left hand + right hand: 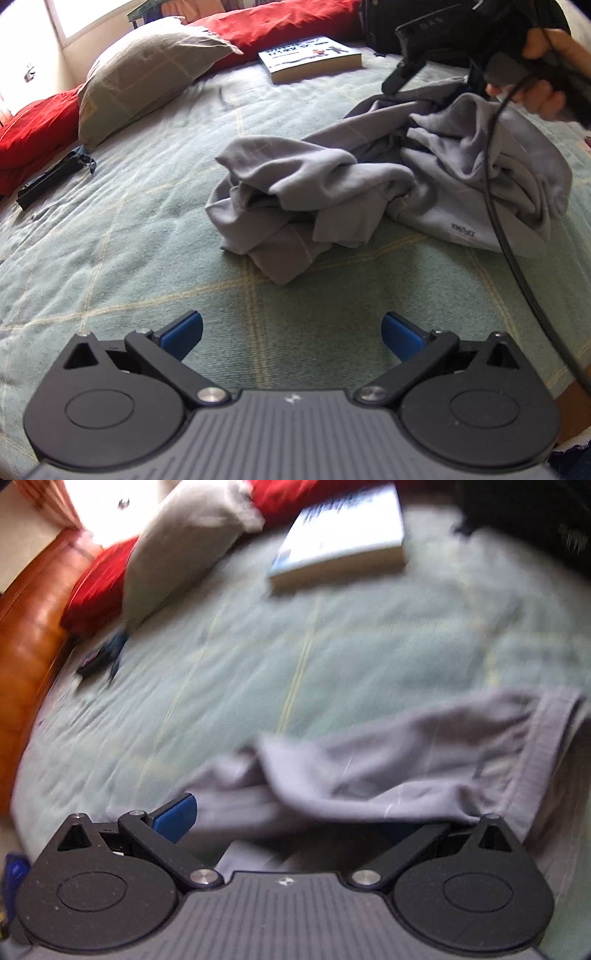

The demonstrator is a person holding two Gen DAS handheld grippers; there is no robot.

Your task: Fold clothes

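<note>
On the green bed cover point(147, 221), a grey garment point(369, 184) lies crumpled.
Left hand-held gripper point(291, 334) hovers wide and empty short of the heap; right hand-held gripper point(291, 825) stands spread over the cloth's ribbed edge, one finger hidden beneath it, nothing pinched. Folding well probably means pinching hem corners, not bunched folds, and drawing the garment flat.

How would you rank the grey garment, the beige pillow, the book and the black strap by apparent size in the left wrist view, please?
1. grey garment, crumpled, nearest the camera
2. beige pillow
3. book and black strap: too alike in apparent size to rank, and the book lies farther away

Fisheye distortion makes all of this approximate.
</note>
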